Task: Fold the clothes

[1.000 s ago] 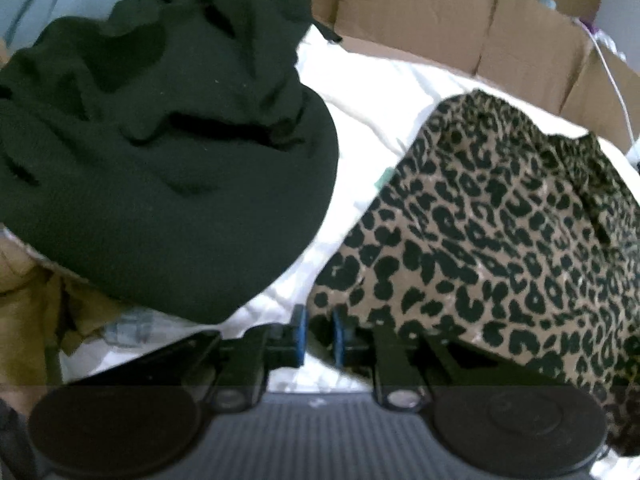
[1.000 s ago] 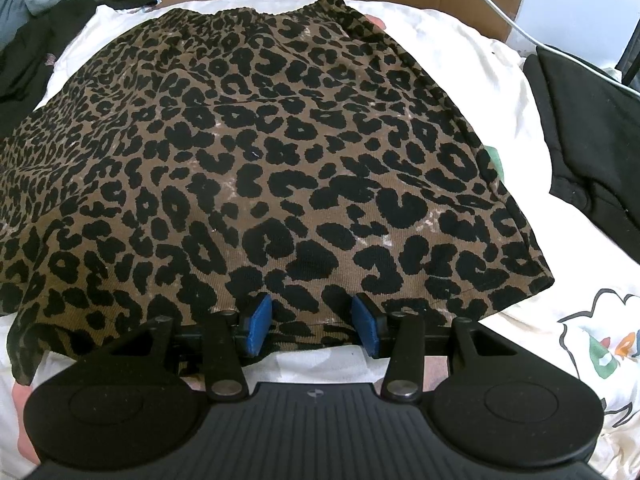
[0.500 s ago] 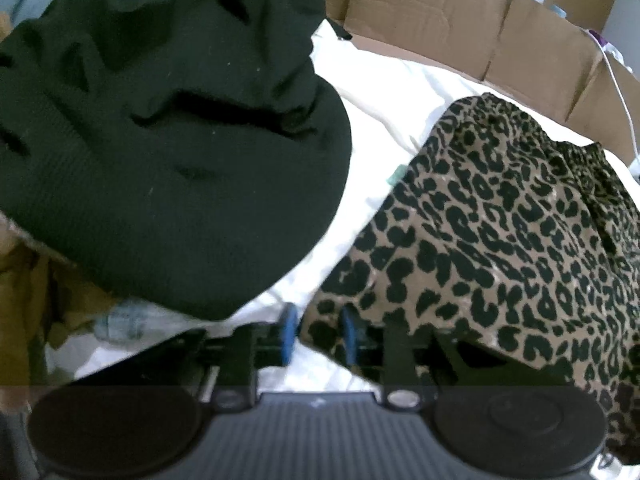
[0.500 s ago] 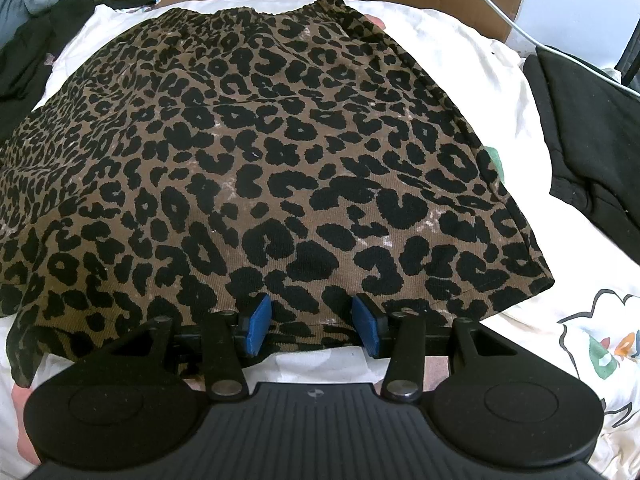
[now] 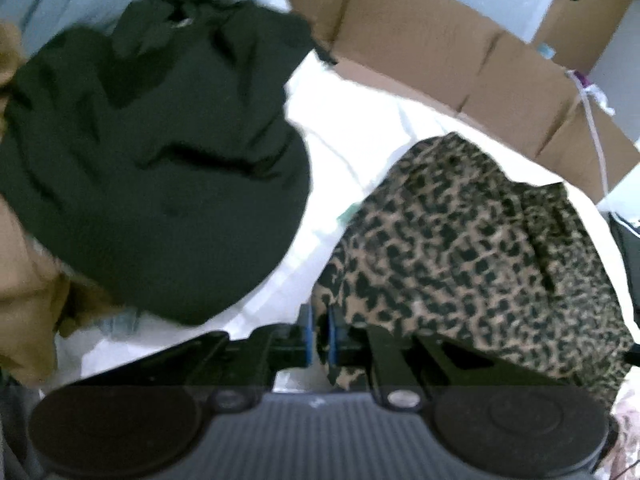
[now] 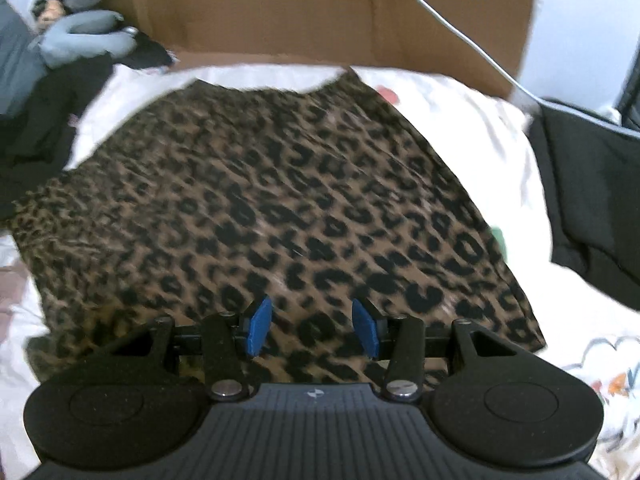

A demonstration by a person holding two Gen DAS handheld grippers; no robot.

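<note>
leopard-print skirt (image 6: 280,208) ran lengthwise ahead; left gripper (image 5: 318,334) pinched its near corner, right gripper (image 6: 312,330) spread over the hem

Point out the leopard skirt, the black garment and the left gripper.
leopard skirt (image 6: 280,208), right wrist view, middle of the spread fabric
black garment (image 5: 160,184), left wrist view, centre of the crumpled heap
left gripper (image 5: 318,334), left wrist view, between its fingertips, on pinched skirt corner
</note>
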